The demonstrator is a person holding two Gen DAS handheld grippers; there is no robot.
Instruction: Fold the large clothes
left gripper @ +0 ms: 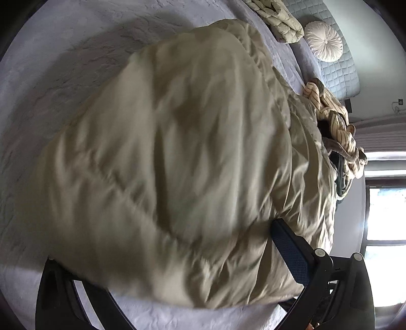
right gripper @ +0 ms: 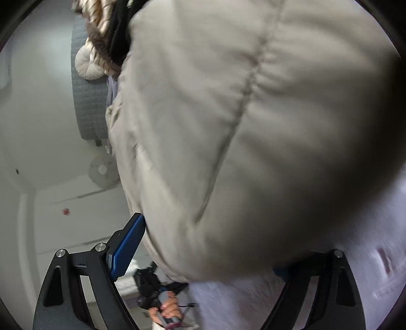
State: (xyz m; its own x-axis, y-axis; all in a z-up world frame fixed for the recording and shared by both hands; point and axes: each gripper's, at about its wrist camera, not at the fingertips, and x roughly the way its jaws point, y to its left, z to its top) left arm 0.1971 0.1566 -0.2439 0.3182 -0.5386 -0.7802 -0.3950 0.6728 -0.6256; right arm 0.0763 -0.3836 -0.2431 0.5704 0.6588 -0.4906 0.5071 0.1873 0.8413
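A large beige puffy quilted coat [left gripper: 182, 157] lies on the lavender bed cover [left gripper: 63, 63] and fills most of the left wrist view. My left gripper [left gripper: 177, 253] has its fingers spread wide, with the coat bulging between them; the right finger's blue pad [left gripper: 291, 251] shows and the left finger is partly under cloth. In the right wrist view the same coat [right gripper: 253, 127] fills the frame. My right gripper [right gripper: 228, 259] is also spread wide around the coat's edge, its left blue pad [right gripper: 127, 248] visible.
A pile of striped and dark clothes [left gripper: 337, 132] lies beyond the coat. A folded quilted item [left gripper: 276, 17], a round white cushion [left gripper: 323, 40] and a grey padded headboard [left gripper: 337, 63] are at the bed's far end. A window [left gripper: 385, 210] is at right.
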